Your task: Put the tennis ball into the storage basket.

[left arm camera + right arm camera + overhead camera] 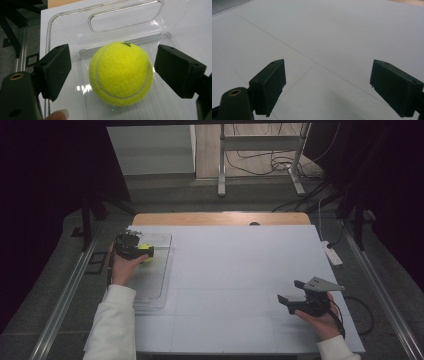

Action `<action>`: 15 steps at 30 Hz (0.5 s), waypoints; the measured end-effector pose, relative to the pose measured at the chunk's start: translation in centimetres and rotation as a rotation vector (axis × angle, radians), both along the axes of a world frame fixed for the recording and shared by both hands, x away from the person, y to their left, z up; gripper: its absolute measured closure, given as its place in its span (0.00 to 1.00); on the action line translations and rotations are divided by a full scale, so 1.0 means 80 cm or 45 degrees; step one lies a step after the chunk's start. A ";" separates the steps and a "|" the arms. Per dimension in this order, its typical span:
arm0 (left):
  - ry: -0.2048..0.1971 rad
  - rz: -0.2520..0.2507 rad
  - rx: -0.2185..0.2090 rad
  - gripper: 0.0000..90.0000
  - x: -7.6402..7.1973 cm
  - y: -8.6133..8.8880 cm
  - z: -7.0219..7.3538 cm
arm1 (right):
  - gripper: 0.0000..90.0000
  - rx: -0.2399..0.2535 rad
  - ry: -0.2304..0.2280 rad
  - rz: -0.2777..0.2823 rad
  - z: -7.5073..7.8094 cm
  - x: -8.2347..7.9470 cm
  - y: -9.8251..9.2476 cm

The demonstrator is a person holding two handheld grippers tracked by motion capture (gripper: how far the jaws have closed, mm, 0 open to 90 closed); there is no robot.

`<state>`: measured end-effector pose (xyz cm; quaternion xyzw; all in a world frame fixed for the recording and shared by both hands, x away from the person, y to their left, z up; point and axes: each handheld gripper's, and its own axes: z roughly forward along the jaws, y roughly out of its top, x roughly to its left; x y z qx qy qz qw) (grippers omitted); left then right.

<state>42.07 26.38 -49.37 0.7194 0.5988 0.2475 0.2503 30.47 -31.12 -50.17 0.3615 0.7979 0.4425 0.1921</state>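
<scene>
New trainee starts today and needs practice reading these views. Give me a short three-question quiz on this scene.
1. True or false: the left claw is clamped on the tennis ball.
2. What does the tennis ball rest in?
A. a clear plastic tray
B. a cardboard box
C. a metal bowl
3. Fill in: between its jaws, the right claw holds ____.

Key
1. False: there are gaps between both pads and the ball.
2. A
3. Nothing: it is open above the bare white table.
</scene>
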 end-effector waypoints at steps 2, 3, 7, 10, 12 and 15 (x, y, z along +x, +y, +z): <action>-0.001 -0.002 0.001 0.17 0.000 -0.001 0.000 | 0.15 0.000 0.000 0.000 0.000 0.000 0.000; -0.002 -0.003 0.002 0.17 0.000 -0.001 0.000 | 0.15 0.000 0.000 0.000 0.000 0.000 0.000; -0.012 -0.009 -0.008 0.17 -0.002 -0.002 0.003 | 0.15 0.000 0.000 -0.001 0.000 0.000 0.000; -0.025 -0.022 -0.055 0.17 -0.003 0.000 0.005 | 0.15 0.002 0.000 -0.001 0.000 0.000 0.000; -0.033 -0.031 -0.072 0.17 -0.005 0.000 0.006 | 0.15 0.002 0.000 -0.001 0.000 0.000 0.000; -0.049 -0.050 -0.120 0.17 -0.010 0.000 0.010 | 0.15 0.006 0.002 -0.002 0.000 0.001 -0.001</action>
